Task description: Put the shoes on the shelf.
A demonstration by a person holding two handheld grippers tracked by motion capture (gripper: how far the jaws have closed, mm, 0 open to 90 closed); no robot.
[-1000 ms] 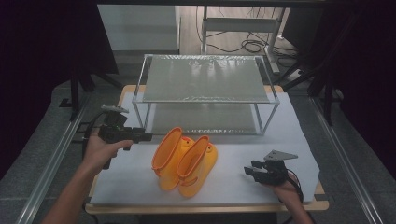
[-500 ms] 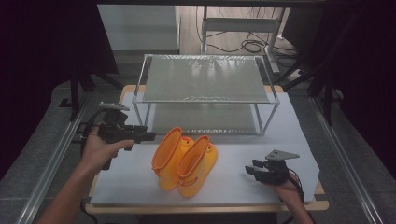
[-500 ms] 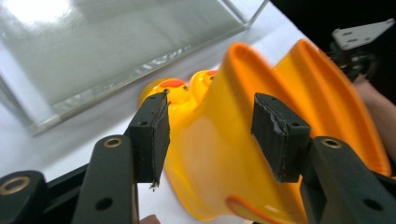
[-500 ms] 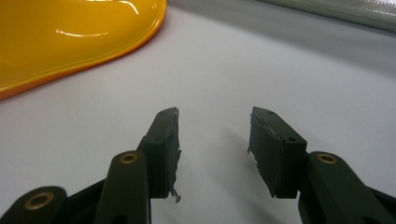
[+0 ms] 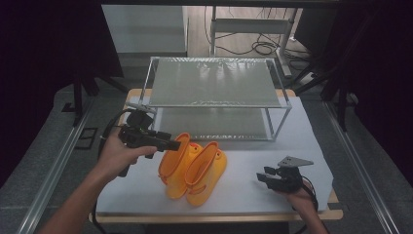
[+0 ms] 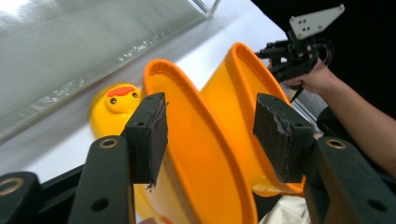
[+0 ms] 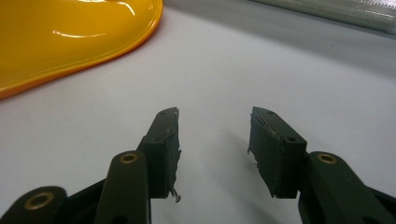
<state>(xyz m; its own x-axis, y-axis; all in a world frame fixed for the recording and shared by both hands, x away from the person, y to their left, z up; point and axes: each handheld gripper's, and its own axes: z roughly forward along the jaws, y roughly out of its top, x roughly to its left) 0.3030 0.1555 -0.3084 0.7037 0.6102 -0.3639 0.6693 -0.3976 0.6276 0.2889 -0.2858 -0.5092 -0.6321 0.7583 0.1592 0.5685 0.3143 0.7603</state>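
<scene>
Both forearms are bare, with no sleeves showing. Each hand holds a black pistol-shaped tool: the left gripper [image 5: 171,144] trails a black cable [image 5: 108,127] that loops by the wrist, and the right gripper [image 5: 266,178] carries a grey three-cornered plate [image 5: 294,161] with small holes on top. Seen close, each jaw is a black arm with brass-coloured rivets and plain screw holes, ending in a dark rectangular pad [image 6: 150,135], its edges frayed and worn.

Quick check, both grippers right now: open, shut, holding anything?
Left gripper: open, jaws astride the rim of an orange boot, not clamped.
Right gripper: open, holding nothing.
</scene>
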